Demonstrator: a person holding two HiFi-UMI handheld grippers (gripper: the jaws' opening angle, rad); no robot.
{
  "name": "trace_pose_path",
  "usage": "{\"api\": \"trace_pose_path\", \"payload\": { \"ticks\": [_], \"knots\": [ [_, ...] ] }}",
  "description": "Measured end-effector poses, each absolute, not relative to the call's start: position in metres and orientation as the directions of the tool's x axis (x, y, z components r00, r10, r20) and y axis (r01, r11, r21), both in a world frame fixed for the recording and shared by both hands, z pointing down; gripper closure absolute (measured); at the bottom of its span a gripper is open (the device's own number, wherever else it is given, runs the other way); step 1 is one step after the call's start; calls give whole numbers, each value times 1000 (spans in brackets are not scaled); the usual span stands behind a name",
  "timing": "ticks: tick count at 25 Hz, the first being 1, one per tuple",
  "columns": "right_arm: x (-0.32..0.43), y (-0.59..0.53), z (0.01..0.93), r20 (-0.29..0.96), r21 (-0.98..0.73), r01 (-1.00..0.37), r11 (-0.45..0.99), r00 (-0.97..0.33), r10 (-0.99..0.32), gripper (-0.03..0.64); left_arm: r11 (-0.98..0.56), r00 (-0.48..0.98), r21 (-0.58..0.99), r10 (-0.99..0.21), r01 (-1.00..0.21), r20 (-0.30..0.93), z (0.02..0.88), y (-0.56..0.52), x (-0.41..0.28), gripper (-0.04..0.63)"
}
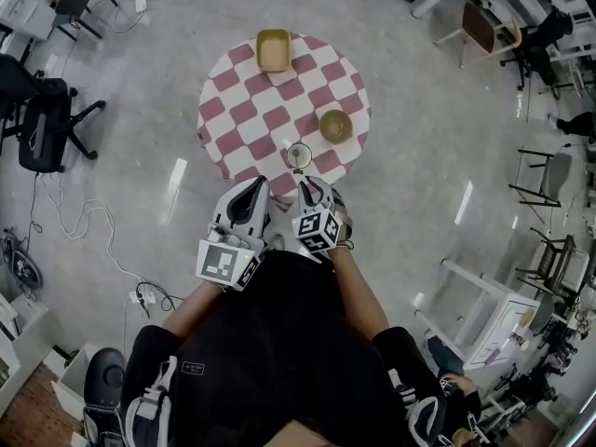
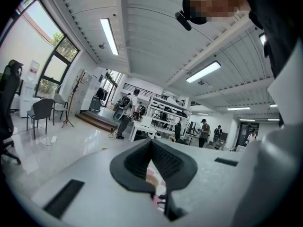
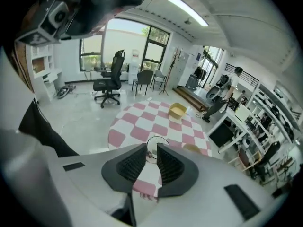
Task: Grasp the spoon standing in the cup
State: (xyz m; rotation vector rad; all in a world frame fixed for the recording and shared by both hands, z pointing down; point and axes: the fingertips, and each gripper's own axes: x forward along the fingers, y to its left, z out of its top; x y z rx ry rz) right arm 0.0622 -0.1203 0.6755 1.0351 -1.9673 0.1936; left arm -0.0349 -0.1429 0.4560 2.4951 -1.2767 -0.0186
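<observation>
A clear cup (image 1: 299, 156) with a spoon (image 1: 297, 155) upright in it stands at the near edge of the round table (image 1: 244, 112) with a red-and-white checked cloth. My right gripper (image 1: 310, 190) hovers just short of it, jaws a narrow gap apart. In the right gripper view, the cup's rim (image 3: 157, 138) and the spoon (image 3: 150, 154) show through the gap of the right gripper (image 3: 151, 149). My left gripper (image 1: 250, 196) hangs beside it on the left, off the table edge. In the left gripper view, the left gripper (image 2: 151, 141) points out into the room, its tips together and holding nothing.
A yellow square bowl (image 1: 273, 49) sits at the table's far side and a round tan bowl (image 1: 335, 126) at its right. A black office chair (image 1: 47, 124) stands left, chairs (image 1: 545, 180) and a white table (image 1: 484, 315) right. Cables (image 1: 84, 222) lie on the floor.
</observation>
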Motion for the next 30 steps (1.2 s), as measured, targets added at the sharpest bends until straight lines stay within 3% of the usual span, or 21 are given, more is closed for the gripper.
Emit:
{"api": "trace_pose_path", "payload": {
  "ticks": [2, 15, 30],
  "knots": [
    [63, -123, 692, 785, 255, -705, 662, -249, -567, 506, -542, 599, 302, -788, -785, 143, 457, -150, -35, 588],
    [62, -141, 753, 868, 353, -481, 802, -151, -473, 502, -521, 588, 311, -788, -795, 183, 471, -191, -39, 586],
    [59, -142, 763, 868, 350, -463, 814, -166, -467, 554, -514, 585, 316, -786, -798, 198, 476, -198, -40, 586]
  ]
}}
